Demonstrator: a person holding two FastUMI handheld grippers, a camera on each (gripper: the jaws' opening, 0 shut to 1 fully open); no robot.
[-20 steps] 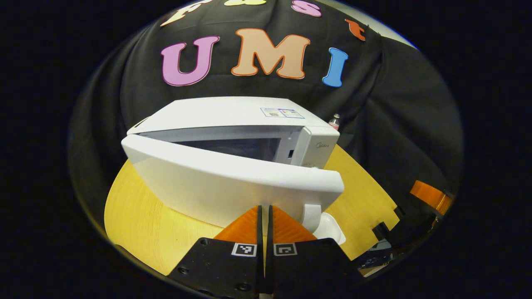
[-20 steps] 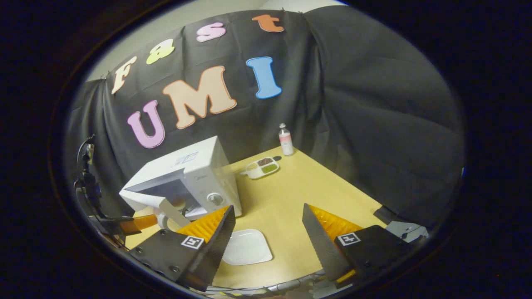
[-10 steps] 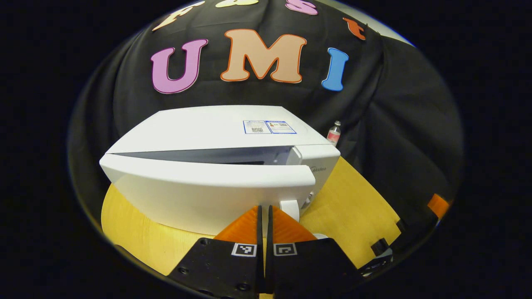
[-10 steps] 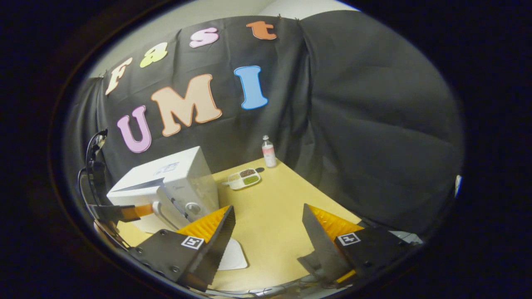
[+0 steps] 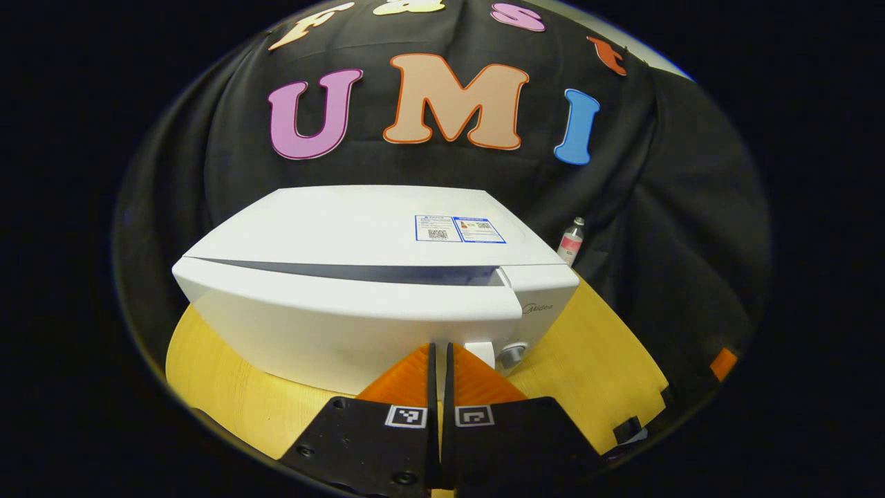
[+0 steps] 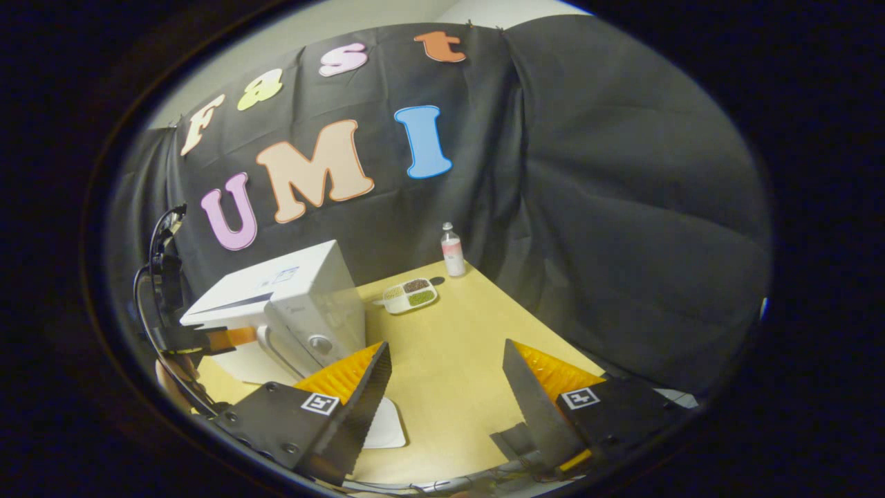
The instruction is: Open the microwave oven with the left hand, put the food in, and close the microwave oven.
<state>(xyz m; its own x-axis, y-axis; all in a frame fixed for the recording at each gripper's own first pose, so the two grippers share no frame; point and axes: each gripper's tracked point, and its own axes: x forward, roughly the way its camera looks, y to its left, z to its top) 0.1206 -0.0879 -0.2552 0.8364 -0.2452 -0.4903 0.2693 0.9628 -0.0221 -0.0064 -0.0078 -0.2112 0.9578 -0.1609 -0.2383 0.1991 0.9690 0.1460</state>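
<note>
Left gripper, fingers pressed together holding nothing, meets the microwave door, slightly ajar. Right gripper gapes wide over bare table; its finger hides part of the white plate.

A light yellow wooden table carries a white boxy microwave oven, a flat white square plate, a small divided food tray and, seemingly, a clear little bottle.

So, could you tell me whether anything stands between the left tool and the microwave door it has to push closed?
Nothing visible does. The left tool, its fingers together, sits right at the front of the microwave door, which is nearly closed with a narrow gap along its top.
</note>
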